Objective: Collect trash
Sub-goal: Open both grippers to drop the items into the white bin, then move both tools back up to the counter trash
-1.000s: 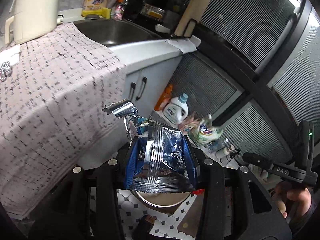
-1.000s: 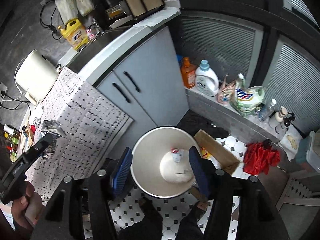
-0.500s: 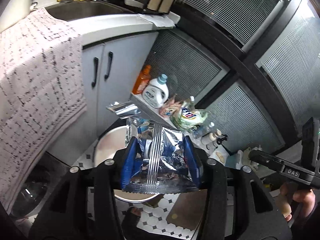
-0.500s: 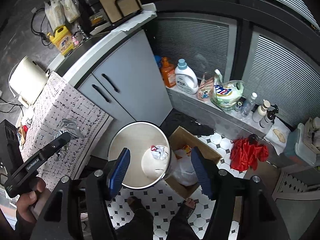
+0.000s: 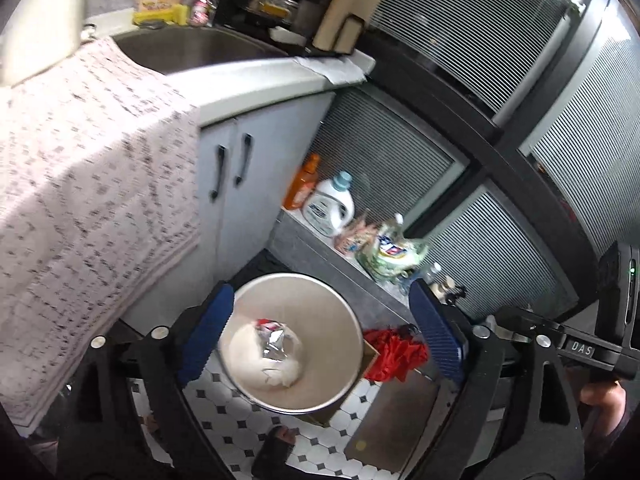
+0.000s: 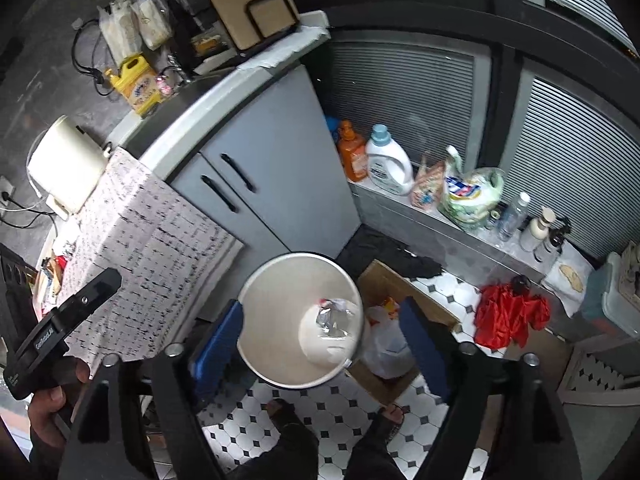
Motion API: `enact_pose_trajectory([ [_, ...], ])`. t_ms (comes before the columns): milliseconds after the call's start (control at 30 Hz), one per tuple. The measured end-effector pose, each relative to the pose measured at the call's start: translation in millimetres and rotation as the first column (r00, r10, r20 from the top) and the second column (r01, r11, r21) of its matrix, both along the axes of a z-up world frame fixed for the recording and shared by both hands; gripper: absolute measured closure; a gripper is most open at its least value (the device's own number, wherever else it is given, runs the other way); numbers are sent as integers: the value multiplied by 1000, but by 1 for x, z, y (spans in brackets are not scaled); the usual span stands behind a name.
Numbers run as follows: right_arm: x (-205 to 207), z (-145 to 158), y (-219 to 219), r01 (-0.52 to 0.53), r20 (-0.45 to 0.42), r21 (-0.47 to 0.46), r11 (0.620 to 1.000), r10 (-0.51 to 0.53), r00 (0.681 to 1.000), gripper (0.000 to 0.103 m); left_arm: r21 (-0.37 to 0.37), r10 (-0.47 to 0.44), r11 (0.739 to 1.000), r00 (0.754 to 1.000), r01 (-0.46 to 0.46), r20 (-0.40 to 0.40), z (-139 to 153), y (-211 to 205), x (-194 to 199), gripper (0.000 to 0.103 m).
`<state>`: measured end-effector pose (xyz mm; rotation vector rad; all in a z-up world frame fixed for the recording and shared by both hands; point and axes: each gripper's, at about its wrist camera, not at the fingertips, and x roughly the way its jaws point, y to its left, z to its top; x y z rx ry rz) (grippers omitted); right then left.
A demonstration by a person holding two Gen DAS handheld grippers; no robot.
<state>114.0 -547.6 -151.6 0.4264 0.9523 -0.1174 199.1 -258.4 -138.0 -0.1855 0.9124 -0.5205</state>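
A round metal trash bin (image 5: 320,300) stands on the tiled floor below both grippers. A crumpled silver snack wrapper (image 5: 276,340) lies at its bottom on white trash, also seen in the right wrist view as the silver wrapper (image 6: 332,316) inside the bin (image 6: 272,304). My left gripper (image 5: 322,336) hangs above the bin, its jaws opening wide with nothing between the blue pads. My right gripper (image 6: 320,344) is also above the bin, jaws opening and empty.
A cardboard box with a white plastic bag (image 6: 384,344) sits right of the bin, a red cloth (image 6: 508,312) farther right. Detergent bottles (image 6: 388,164) line a ledge. A grey cabinet (image 6: 272,184) and patterned cloth (image 6: 152,232) are on the left. A person's feet (image 6: 288,412) stand near the bin.
The silver wrapper has left the left gripper's jaws and now lies in the bin. The left jaws have spread wide; the right jaws have widened too.
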Motion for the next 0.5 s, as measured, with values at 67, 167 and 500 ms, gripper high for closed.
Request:
enact_pose_trajectory([
  [67, 9, 4, 12, -19, 10, -2, 1000, 19, 1000, 20, 10, 26, 1000, 1000, -26, 11, 6, 14, 2, 11],
  [167, 23, 12, 34, -54, 28, -9, 999, 54, 998, 17, 25, 69, 997, 997, -69, 25, 15, 38, 5, 9],
  [500, 69, 31, 115, -167, 66, -14, 986, 167, 984, 11, 46, 217, 974, 974, -220, 59, 36, 131, 7, 8],
])
